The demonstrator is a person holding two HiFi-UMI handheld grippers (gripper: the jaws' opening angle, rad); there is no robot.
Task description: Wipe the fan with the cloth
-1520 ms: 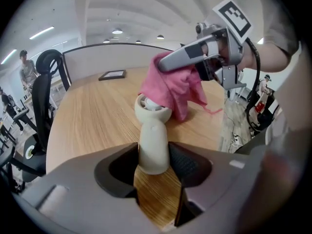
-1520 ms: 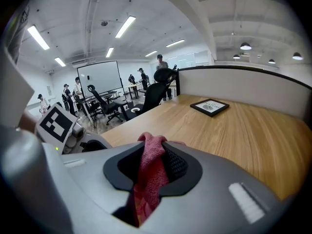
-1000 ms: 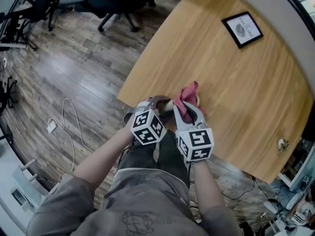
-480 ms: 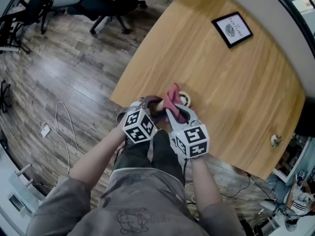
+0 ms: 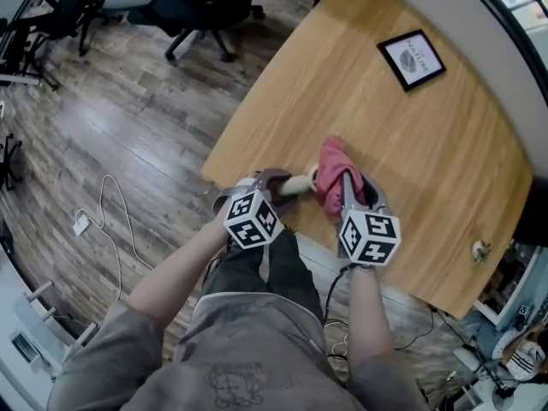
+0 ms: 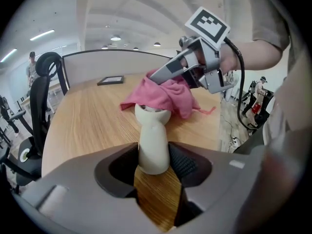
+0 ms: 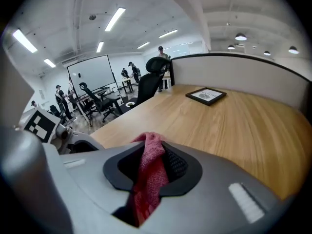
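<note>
Wooden table [image 5: 445, 135] below; the left gripper [image 6: 155, 164] clamps the fan [image 6: 152, 130] by its smooth, slippery-looking stem. The right gripper [image 7: 155, 165] pinches the soft cloth [image 6: 163, 95].

The cloth [image 6: 163, 94] covers the top of the fan [image 6: 152, 145]; print on the framed picture [image 5: 414, 56] is too small to read.

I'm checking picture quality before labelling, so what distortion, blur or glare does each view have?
Head view: strong fisheye bows the wooden table at its edge, with dark corners; evenly lit, sheen on the floor. Left gripper view: round dark vignette, the fan up close is crisp, clothing at the right edge blurred. Right gripper view: ceiling lights glare brightly; the cloth looks slightly soft.
</note>
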